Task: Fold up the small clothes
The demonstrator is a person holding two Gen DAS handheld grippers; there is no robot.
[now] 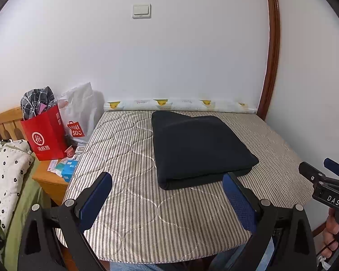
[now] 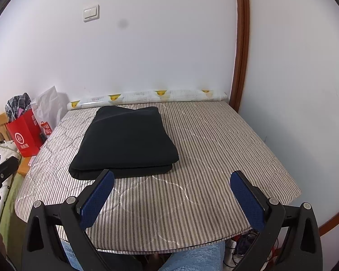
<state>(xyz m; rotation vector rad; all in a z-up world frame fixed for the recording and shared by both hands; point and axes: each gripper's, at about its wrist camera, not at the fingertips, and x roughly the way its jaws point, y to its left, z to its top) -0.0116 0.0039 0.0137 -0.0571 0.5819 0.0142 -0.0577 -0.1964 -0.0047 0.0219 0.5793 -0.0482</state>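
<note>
Dark garment [image 1: 198, 146] lies folded into a neat rectangle, at least two layers stacked, fold edge toward the camera, corners roughly square. It sits flat on the striped quilted counter [image 1: 133, 205], toward the far half and a little left of centre in the right wrist view. No loose sleeve or flap visible; the surface looks smooth. Judged from this, the folding of this piece looks finished or nearly so; at most a final squaring-up or setting aside is left. No other small clothes lie on the counter, so whether more remain cannot be told. Left tongs [image 1: 167, 194] spread wide, holding nothing, poised just short of the garment's near edge. Right tongs [image 2: 173, 194] likewise spread and empty, near the front of the counter, clear of the cloth. Beyond: a patterned roll [image 1: 180, 105] along the wall, a red paper bag [image 1: 45, 135] on a wooden side stand at left.
</note>
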